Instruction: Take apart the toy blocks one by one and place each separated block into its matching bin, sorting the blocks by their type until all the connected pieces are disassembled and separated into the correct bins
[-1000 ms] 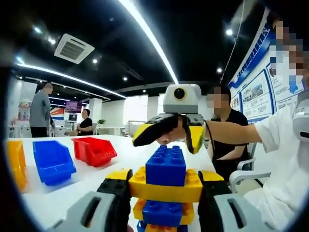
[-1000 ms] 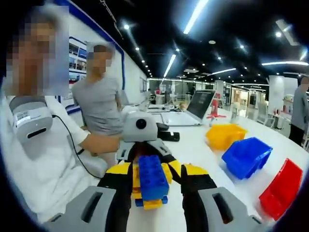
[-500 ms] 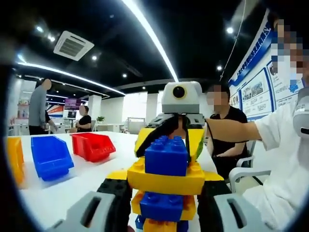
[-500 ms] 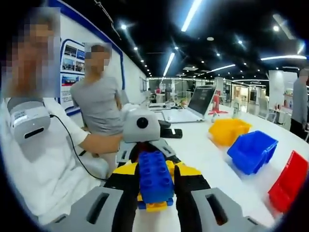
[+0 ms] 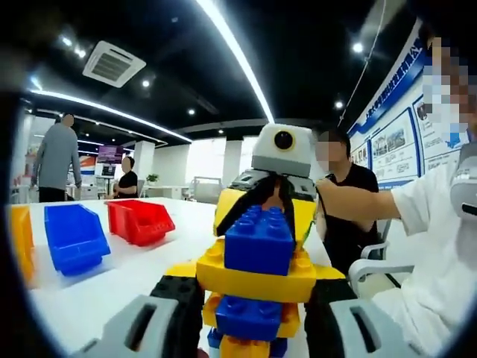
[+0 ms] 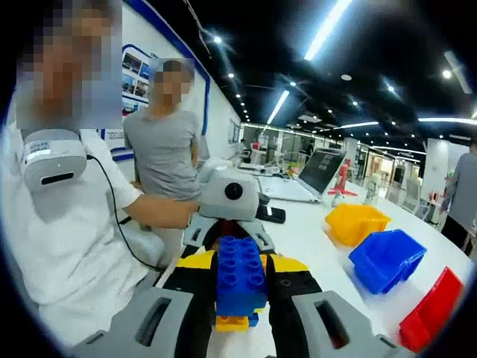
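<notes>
A stack of joined toy blocks is held up above the white table. In the left gripper view, a blue block [image 5: 258, 241] tops a wide yellow block [image 5: 257, 278], with more blue and yellow blocks [image 5: 248, 319] below. My left gripper [image 5: 252, 298] is shut on the wide yellow block. My right gripper [image 5: 266, 209] comes in from behind, closed around the top blue block. In the right gripper view, my right gripper [image 6: 240, 291] is shut on the blue block [image 6: 240, 274], and the left gripper [image 6: 227, 227] sits behind the stack.
Three bins stand on the table: yellow bin [image 6: 355, 223], blue bin [image 6: 386, 258] and red bin [image 6: 426, 317]; also blue bin [image 5: 72, 236], red bin [image 5: 141, 221], yellow bin [image 5: 21, 243]. A laptop [image 6: 307, 176] lies farther back. People sit and stand around.
My right gripper moved in onto the top blue block and shut on it; a second ago it hovered open above. The stack has stayed in my left gripper.
</notes>
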